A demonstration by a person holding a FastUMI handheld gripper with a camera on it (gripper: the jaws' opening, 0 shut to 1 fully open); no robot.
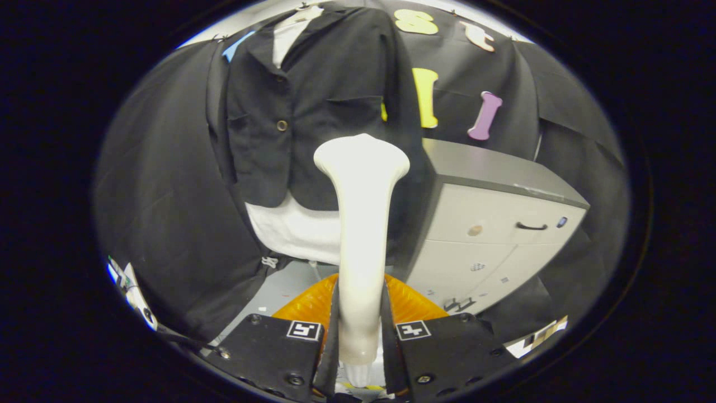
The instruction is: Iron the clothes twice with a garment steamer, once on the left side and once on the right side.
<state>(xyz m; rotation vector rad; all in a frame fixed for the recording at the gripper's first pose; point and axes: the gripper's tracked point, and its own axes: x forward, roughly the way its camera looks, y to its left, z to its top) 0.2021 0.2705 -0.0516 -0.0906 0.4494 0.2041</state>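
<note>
Tool point(361, 330) fingers clamp the handle of a cream plastic garment steamer point(362, 224), its long axis running straight ahead toward twelve o'clock, head just short of the hanging black buttoned jacket point(313, 112), a grey drawer cabinet point(503, 224) at two o'clock.

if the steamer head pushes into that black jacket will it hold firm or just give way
Probably give way: the black jacket hangs loose over a white garment, so the cloth looks soft and apt to swing or fold. The steamer, clamped between the gripper fingers, looks rigid, smooth plastic, so it might slip if pushed hard.
</note>
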